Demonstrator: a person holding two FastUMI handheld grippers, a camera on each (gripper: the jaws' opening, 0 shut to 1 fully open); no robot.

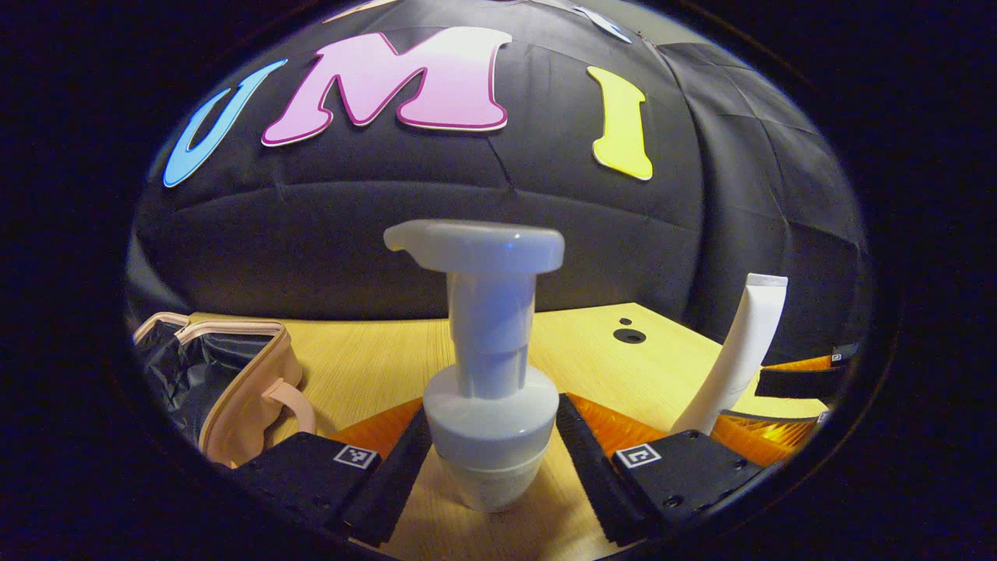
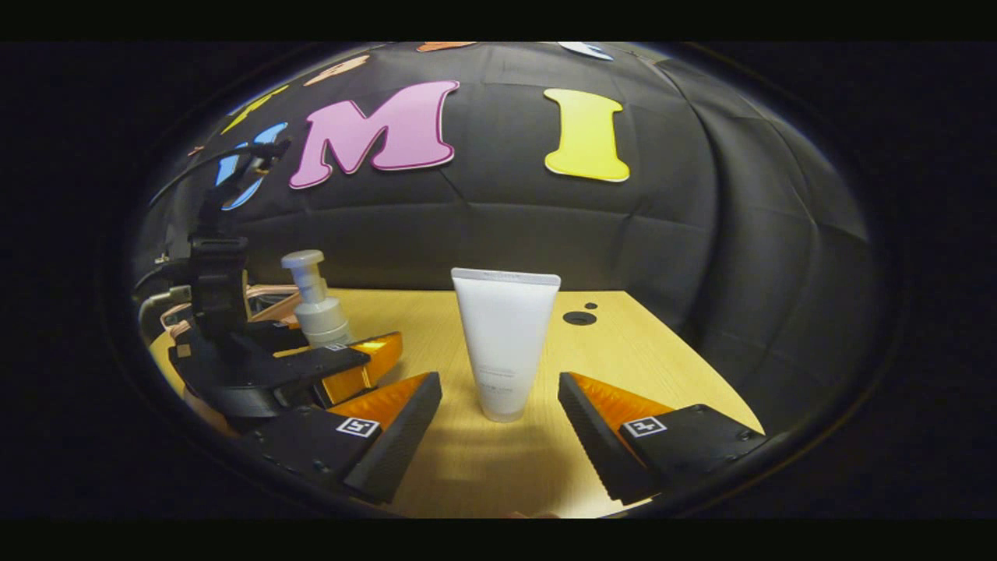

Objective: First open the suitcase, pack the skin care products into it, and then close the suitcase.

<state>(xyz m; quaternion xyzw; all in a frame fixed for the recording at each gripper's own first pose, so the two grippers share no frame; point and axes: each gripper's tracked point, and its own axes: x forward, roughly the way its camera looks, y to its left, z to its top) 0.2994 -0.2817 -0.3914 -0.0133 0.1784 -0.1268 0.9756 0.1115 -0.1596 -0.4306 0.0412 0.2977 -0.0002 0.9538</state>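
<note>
The pale wooden surface [image 1: 374, 358] carries everything, and at its left end in the left gripper view lies the pink soft-sided suitcase [image 1: 234, 389], already unzipped, its dark lining showing. So the step in hand looks like the pick-up of the skin care products, both at once.

The white pump bottle with a wide flat dispenser head [image 1: 489, 374] stands upright between the fingers of the left claw [image 1: 491, 460]. The fingers touch or nearly touch its rounded collar on both sides; whether they press yet I cannot tell. The right gripper view shows this claw around the bottle's lower part. A good grasp stays on the wide collar, not the narrow pump neck, and squeezes squarely so the bottle does not tip.

The white squeeze tube standing on its cap [image 2: 505, 343] is upright, midway between the fingers of the right claw [image 2: 498, 425], which stand apart with clear gaps on both sides. The tube is tall on a small base, so it would probably topple at a one-sided nudge; the claw should advance until the tube's lower body sits between the pads, then close evenly. The soft wall will likely give, so a gentle squeeze seems wise.
</note>
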